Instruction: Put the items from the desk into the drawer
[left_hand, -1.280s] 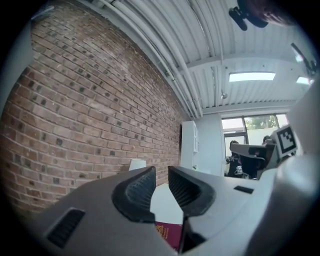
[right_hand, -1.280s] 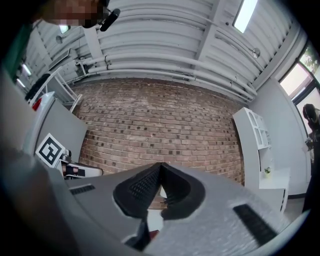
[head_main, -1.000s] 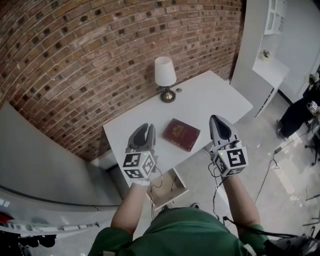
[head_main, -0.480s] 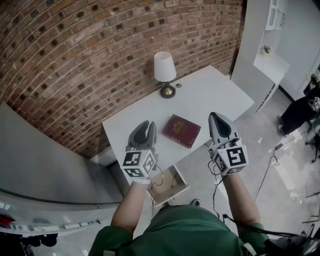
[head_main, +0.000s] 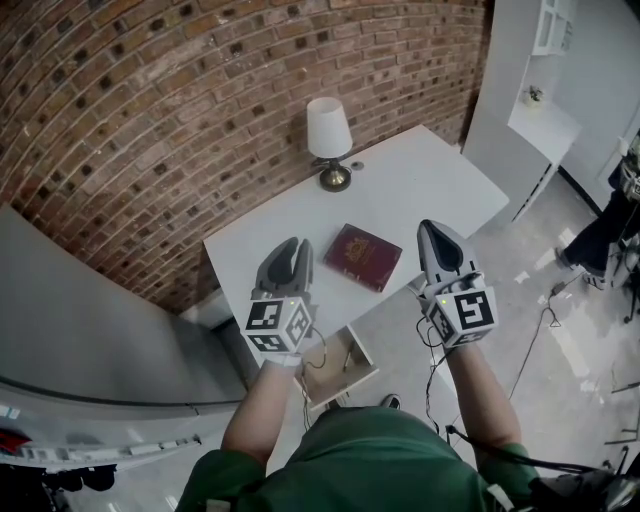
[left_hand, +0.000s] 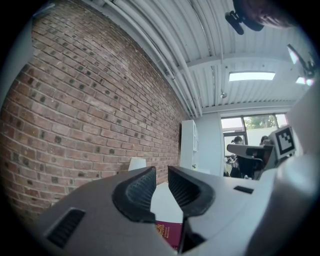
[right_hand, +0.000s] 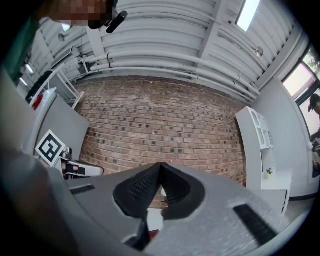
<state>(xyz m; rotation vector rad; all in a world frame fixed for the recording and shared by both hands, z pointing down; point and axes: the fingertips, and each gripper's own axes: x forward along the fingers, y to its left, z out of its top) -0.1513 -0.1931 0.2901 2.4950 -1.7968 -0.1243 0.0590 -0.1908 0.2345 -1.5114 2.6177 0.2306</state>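
Head view: a dark red book (head_main: 362, 256) with a gold crest lies closed and flat on the white desk (head_main: 440, 190); a lamp (head_main: 330, 140) stands well beyond the book, by the brick wall (head_main: 150, 120); the left gripper (head_main: 291, 247) hovers just left of the book and the right gripper (head_main: 430, 230) just right of it, neither touching it; the drawer (head_main: 345, 372) stands pulled out under the desk's near edge, on the person's side of the book, and seems to hold only a thin cable, though that is too small to be sure of.

Left gripper view: the 2 jaws stand a narrow slit apart with nothing between them; the book's cover shows just below them.

Right gripper view: the 2 jaws meet at their tips and grip nothing; a red scrap low down is probably the book.

The step in hand looks like the approach to the book, with nothing lifted yet; the next move calls for 1 gripper to spread wider and come down on an edge of the book; it looks thin, stiff and smooth, so a jaw must get under it or it may slip.
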